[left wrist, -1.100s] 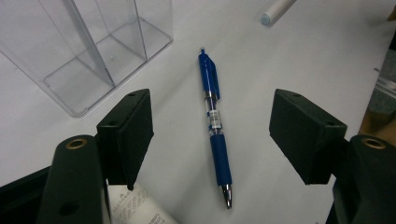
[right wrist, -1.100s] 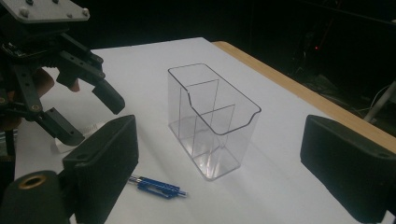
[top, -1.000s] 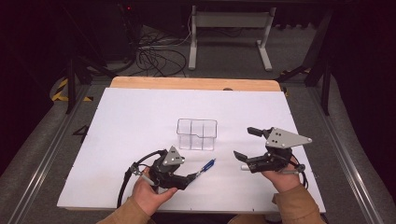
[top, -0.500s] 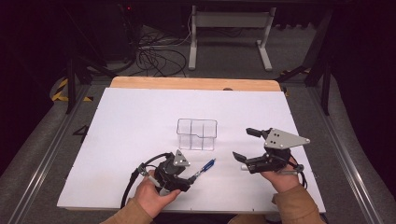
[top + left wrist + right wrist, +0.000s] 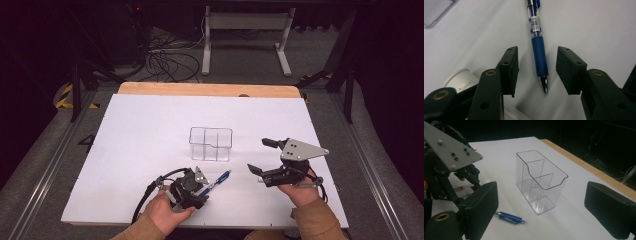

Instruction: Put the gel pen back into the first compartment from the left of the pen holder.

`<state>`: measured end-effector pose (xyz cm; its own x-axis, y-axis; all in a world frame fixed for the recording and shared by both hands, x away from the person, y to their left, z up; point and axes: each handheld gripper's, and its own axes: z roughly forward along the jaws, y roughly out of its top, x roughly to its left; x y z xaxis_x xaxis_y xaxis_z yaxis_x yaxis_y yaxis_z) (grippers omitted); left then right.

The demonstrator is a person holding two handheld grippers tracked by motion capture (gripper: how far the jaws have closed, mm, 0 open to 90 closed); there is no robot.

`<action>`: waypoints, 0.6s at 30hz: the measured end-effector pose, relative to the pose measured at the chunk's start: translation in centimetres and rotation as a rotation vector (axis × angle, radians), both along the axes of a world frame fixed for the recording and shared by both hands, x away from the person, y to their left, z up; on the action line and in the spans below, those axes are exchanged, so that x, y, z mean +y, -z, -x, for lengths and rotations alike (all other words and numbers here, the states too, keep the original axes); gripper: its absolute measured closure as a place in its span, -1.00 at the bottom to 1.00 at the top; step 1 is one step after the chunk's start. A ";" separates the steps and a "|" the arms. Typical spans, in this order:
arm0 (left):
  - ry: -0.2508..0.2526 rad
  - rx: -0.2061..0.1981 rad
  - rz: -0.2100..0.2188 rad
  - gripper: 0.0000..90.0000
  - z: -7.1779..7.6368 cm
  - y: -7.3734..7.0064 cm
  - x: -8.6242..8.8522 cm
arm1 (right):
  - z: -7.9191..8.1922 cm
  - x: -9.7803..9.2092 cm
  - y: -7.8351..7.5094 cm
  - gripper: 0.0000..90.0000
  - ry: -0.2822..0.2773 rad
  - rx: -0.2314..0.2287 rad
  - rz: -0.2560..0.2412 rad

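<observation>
Left gripper has dropped over the blue pen, jaws open astride its grip; right gripper idles open; pinch looks next.

Small print on the pen label, too blurred to read. Faint grey printing, perhaps a logo, on the white cap; illegible as well.

I've eased my left gripper back toward six o'clock, away from the clear organiser. It has tipped steeper over the blue pen, whose grip end now lies between its parted jaws.
</observation>
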<state>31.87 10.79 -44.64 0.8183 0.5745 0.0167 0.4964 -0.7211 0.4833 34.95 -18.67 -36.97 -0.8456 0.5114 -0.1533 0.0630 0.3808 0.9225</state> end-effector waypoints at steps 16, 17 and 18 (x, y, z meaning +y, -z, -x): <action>-0.023 0.017 -0.007 0.57 0.1 0.1 -0.1 | 0.1 0.3 0.2 -0.73 -0.007 -0.002 0.012; -0.023 0.020 -0.008 0.57 0.1 0.1 -0.2 | 0.1 0.3 0.2 -0.73 -0.007 -0.002 0.013; -0.030 0.023 -0.009 0.58 0.1 0.0 -0.2 | 0.1 0.3 0.2 -0.73 -0.008 0.000 0.012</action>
<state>31.77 10.62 -44.69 0.8009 0.5988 0.0033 0.5287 -0.7097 0.4655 34.88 -18.35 -37.16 -0.8497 0.5026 -0.1595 0.0600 0.3927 0.9177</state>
